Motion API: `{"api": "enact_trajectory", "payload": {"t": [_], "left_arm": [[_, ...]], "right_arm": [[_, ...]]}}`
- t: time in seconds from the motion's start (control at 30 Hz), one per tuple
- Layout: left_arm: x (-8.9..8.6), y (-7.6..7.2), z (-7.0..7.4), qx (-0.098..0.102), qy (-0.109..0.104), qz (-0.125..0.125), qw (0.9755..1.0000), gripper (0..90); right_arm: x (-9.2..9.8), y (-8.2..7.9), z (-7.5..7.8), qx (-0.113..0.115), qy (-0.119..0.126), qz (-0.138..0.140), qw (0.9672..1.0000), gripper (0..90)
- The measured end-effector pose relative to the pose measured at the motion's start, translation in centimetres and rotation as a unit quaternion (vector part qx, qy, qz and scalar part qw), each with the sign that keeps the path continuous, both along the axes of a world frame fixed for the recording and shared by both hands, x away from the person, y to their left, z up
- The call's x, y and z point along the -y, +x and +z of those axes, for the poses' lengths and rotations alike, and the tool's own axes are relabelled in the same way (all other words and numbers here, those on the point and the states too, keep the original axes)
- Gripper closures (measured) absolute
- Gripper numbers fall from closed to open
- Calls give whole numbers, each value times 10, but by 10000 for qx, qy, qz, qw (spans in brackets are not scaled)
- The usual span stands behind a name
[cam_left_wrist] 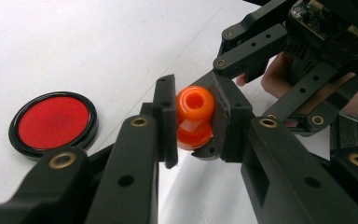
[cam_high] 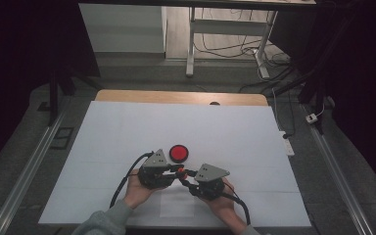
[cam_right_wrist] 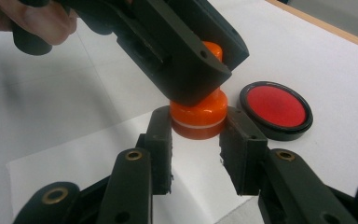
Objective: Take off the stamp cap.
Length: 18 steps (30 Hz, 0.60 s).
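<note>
While both clamp one orange bottle [cam_left_wrist: 194, 116], left claw [cam_left_wrist: 193, 122] upper, right claw [cam_right_wrist: 196, 140] base

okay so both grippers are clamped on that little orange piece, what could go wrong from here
The orange piece is small and glossy, so it could slip from the left hand-held gripper or the right hand-held gripper if they twist or pull apart. If it drops, it may roll across the white table or strike the red disc close by.

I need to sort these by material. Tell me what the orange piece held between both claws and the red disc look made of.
Orange piece: likely glossy moulded plastic, going by its bright highlights and rounded edges. Red disc: matte red face in a shiny black rim, probably plastic; the face could be rubber or felt.
</note>
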<state>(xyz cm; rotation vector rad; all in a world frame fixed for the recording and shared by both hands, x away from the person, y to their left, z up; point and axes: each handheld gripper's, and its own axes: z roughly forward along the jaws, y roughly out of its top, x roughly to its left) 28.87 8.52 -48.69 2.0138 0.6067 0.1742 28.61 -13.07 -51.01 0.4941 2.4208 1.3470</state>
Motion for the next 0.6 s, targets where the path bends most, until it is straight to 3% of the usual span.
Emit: {"api": "enact_trajectory", "payload": {"t": [0.6], "left_arm": [[-1,-1,1,10,-116,30,9999,732]], "right_arm": [[1,0,1,-80,168,-19,9998,645]]}}
